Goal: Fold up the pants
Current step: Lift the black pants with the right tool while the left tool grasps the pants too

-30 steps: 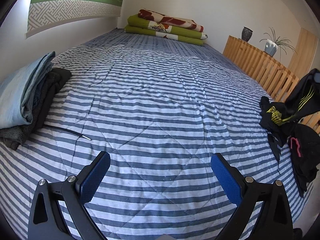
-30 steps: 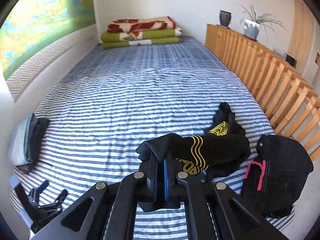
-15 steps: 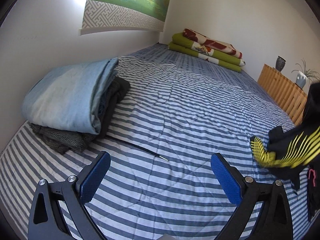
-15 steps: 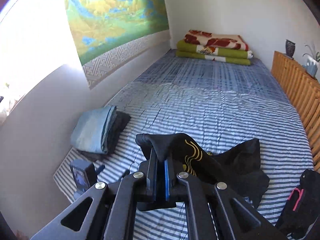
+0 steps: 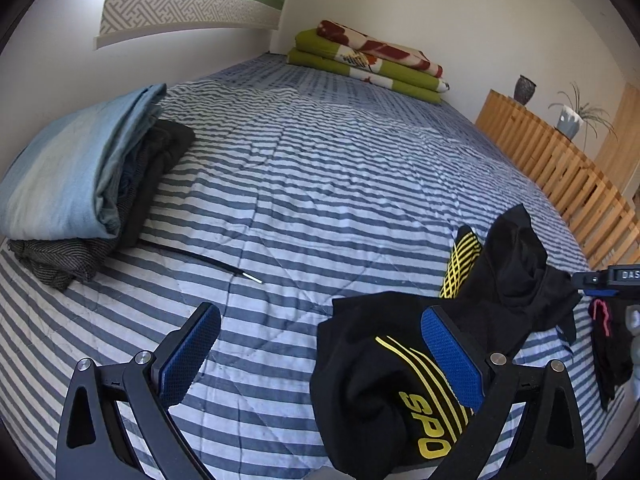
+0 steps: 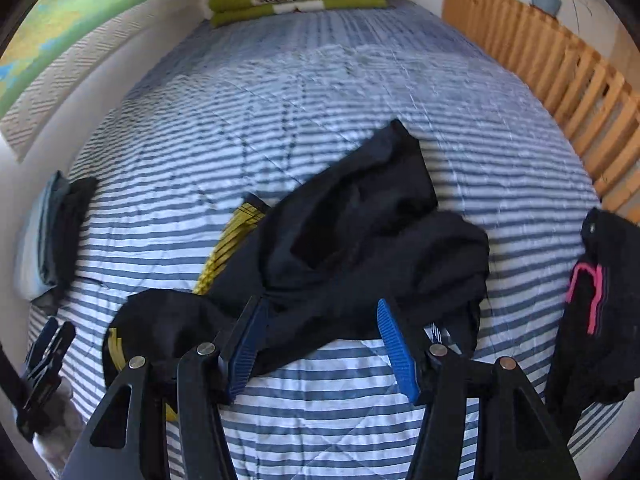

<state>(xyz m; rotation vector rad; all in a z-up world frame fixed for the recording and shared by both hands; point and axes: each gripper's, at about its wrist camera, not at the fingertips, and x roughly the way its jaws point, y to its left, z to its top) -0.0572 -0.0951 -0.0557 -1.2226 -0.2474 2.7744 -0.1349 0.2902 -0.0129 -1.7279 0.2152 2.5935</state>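
The black pants with yellow stripes lie crumpled on the striped bed, near its front edge. My right gripper is open just in front of them, and the cloth bunches past its fingertips with nothing gripped. In the left wrist view the pants sit at the lower right, with yellow lettering showing. My left gripper is open too, and its right finger overlaps the black cloth. Whether that finger touches the cloth, I cannot tell.
A stack of folded clothes sits at the left wall with a black drawstring trailing out. A black garment with pink trim lies at the right edge. Folded green and red blankets are at the far end. A wooden slatted rail borders the right side.
The right gripper, shut on the pants before, has opened and the pants now lie on the bed. The left view swung right, bringing the pants up to its right finger.
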